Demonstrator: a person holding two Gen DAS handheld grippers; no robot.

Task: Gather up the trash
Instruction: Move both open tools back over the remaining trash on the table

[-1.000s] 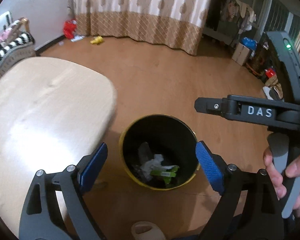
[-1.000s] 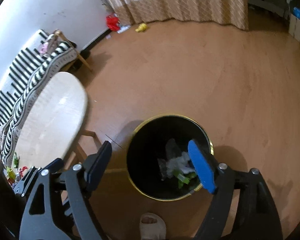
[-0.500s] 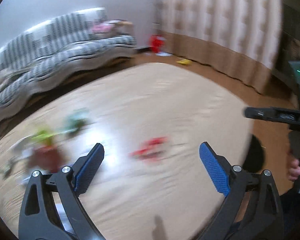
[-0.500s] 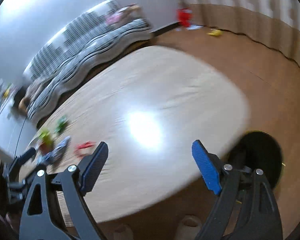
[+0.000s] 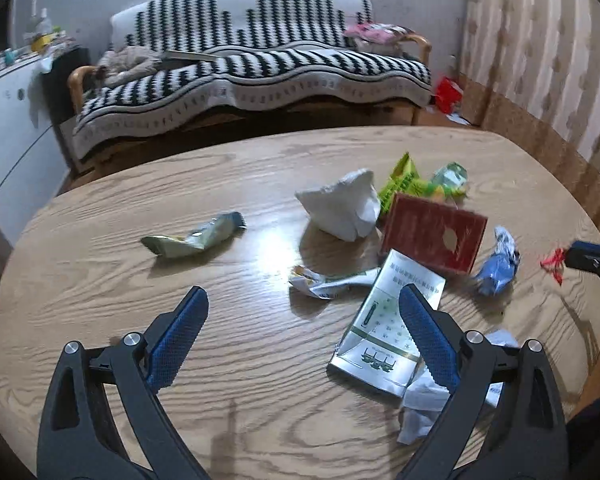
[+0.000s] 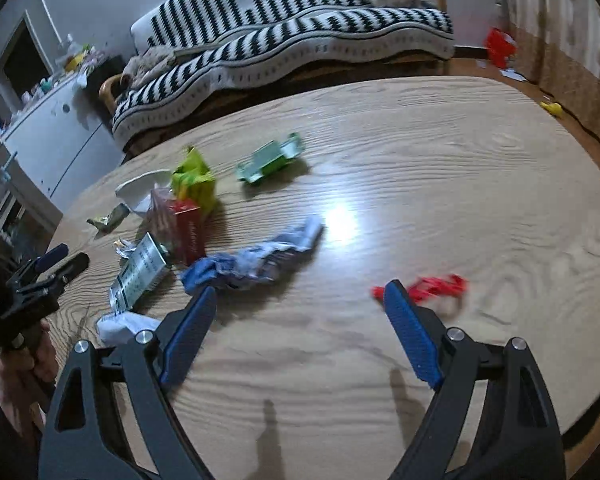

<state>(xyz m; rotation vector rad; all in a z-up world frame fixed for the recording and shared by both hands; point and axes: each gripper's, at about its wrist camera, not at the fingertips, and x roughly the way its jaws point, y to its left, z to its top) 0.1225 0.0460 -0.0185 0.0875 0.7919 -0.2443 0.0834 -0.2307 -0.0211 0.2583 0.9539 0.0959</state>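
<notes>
A: Both grippers are spread wide over the desk (image 5: 100,248), nothing in either. From the left gripper (image 5: 302,334) you get the crumpled white tissue (image 5: 342,210) ahead and the glossy green-white carton (image 5: 384,334) flat by its right finger.

B: Yeah, and only the right gripper (image 6: 298,326) view shows the green box (image 6: 270,160) far ahead. Red twisted wrapper (image 6: 436,286) sits just past its right finger, crinkly blue wrapper (image 6: 252,260) beyond its left finger. Bare woodgrain to the right, up to the rounded edge.

Both views have swung away from the black bin on the floor and now face the desk (image 5: 100,280). The left hand-held gripper (image 5: 303,332) now hangs above the desk beside the silver-green carton (image 5: 384,320); the right hand-held gripper (image 6: 300,328) by the red wrapper (image 6: 436,286).
</notes>
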